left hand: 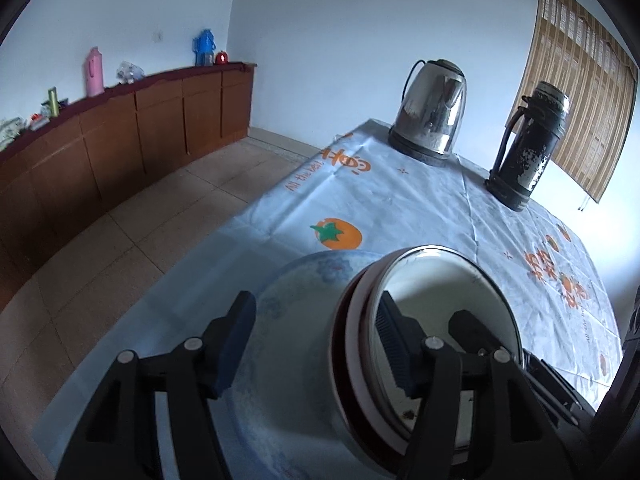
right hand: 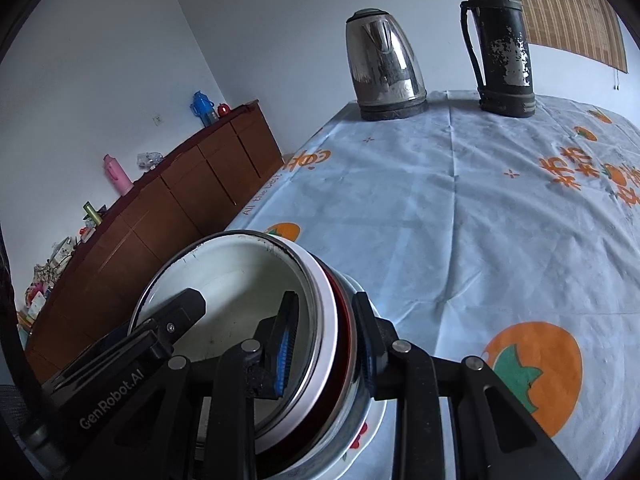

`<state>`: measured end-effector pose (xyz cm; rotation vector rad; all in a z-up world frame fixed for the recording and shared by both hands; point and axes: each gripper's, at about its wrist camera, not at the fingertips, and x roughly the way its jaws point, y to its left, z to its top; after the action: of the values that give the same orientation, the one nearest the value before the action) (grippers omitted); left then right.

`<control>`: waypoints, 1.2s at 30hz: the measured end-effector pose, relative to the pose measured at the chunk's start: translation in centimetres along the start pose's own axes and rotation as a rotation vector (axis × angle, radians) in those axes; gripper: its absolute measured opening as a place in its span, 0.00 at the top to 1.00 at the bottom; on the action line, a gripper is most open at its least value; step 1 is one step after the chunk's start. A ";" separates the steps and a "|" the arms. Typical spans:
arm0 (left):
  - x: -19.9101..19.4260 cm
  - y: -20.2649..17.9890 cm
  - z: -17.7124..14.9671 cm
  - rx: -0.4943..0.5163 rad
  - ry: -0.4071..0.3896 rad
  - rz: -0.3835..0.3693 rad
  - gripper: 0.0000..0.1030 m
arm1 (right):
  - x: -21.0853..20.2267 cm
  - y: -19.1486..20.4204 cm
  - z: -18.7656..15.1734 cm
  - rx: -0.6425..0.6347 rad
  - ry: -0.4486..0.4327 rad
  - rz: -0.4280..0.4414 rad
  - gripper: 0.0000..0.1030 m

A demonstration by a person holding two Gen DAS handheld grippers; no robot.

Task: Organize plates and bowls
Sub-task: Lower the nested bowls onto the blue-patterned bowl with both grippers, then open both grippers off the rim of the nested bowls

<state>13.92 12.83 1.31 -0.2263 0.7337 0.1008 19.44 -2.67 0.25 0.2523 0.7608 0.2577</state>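
Stacking step: right gripper (right hand: 326, 338) clamping white enamel bowl (right hand: 240, 280) rim, left gripper (left hand: 316, 344) released astride; next, probably letting go onto blue-patterned plate (left hand: 288, 288).

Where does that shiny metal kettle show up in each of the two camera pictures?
Left wrist view: the kettle stands upper right of centre, at the table's far end, left of the dark flask.
Right wrist view: the kettle is top centre, again left of the flask.
Shared landmark: the wooden sideboard along the left wall.
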 end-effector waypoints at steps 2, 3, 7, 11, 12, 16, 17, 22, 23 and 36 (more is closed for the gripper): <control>-0.7 0.0 -0.1 0.016 -0.032 0.032 0.34 | 0.1 0.1 -0.1 -0.002 -0.002 0.018 0.69; -1.0 0.1 -0.2 0.021 -0.045 0.042 0.30 | 0.0 0.1 -0.1 -0.001 -0.003 0.022 0.69; -1.7 0.8 -0.1 -0.003 -0.061 0.027 0.27 | -0.7 0.3 -0.2 -0.011 -0.035 0.027 0.65; -2.4 1.1 -0.3 -0.012 -0.081 0.023 0.25 | -1.4 0.5 -0.3 -0.026 -0.075 0.016 0.56; -2.6 1.2 -0.3 -0.009 -0.093 0.032 0.21 | -1.6 0.5 -0.3 -0.028 -0.087 0.005 0.54; -3.5 1.5 -0.4 -0.014 -0.147 0.084 0.04 | -2.4 0.0 -0.2 -0.015 -0.127 -0.012 0.40; -3.6 1.6 -0.4 -0.014 -0.154 0.086 0.04 | -2.6 -0.1 -0.2 -0.014 -0.134 -0.012 0.37; -4.1 1.8 -0.6 -0.005 -0.163 0.102 0.04 | -3.4 0.3 -0.3 -0.048 -0.171 -0.032 0.35; -4.2 1.7 -0.7 -0.004 -0.165 0.105 0.04 | -3.5 0.3 -0.4 -0.053 -0.177 -0.037 0.35; -5.4 1.0 -2.1 0.021 -0.214 0.120 0.02 | -5.7 -0.5 -1.4 -0.048 -0.241 -0.038 0.29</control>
<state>8.35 13.24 3.28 -0.1483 0.5350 0.2283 14.52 -4.79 2.75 0.2192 0.5201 0.2051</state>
